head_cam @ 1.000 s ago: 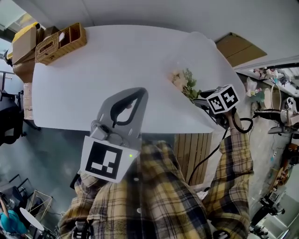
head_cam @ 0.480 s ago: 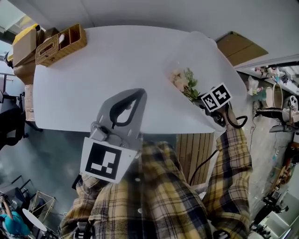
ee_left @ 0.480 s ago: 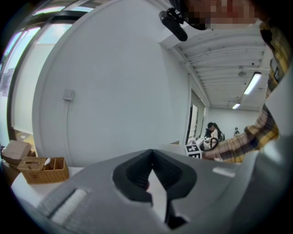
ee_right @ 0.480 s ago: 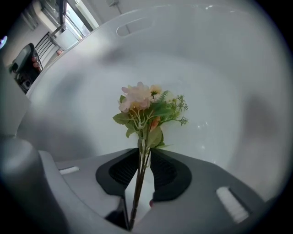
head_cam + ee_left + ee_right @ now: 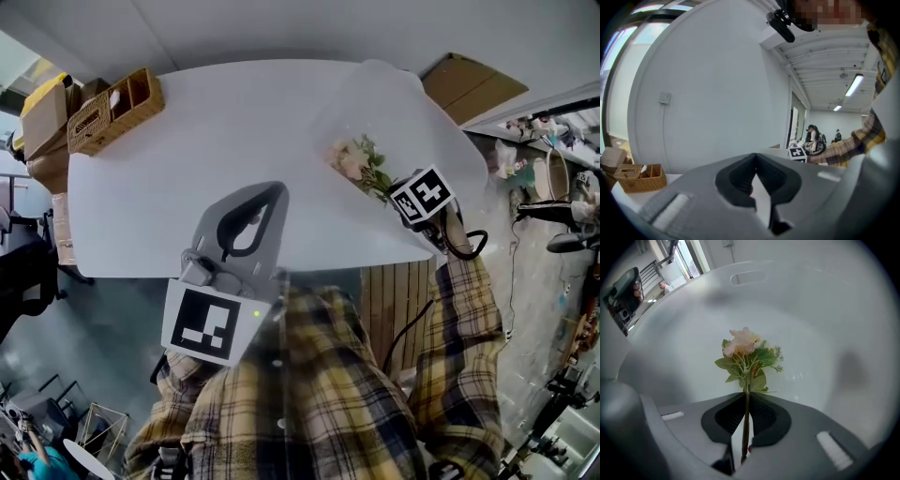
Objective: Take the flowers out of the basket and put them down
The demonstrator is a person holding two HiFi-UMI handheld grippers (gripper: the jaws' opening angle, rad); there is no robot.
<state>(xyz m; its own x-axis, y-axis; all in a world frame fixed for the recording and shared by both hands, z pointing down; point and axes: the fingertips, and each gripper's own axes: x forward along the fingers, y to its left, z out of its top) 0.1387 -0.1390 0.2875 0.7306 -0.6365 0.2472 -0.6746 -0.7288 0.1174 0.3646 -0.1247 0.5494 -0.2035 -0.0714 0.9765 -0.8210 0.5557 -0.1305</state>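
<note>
Item: flowers (image 5: 745,355), one small bunch, pale pink blooms over green leaves. Its stem (image 5: 746,427) runs straight down between the fingers of the right gripper (image 5: 746,404). The blooms stand clear just beyond the fingertips.

Right gripper: jaws closing on the stem, now nearly together, with the dark pads against it on both sides.

Surroundings: the bunch is inside the white basket (image 5: 825,324). The basket's wall curves round ahead of the fingers and on both sides, and a handle slot (image 5: 747,277) shows in the wall far beyond the tips.

Left gripper (image 5: 755,161): fingertips meet, nothing between them. It is held over the near edge of the table (image 5: 187,159), well apart from the flowers. A wicker tray (image 5: 640,178) sits on the table far ahead and to the left of its fingers.
</note>
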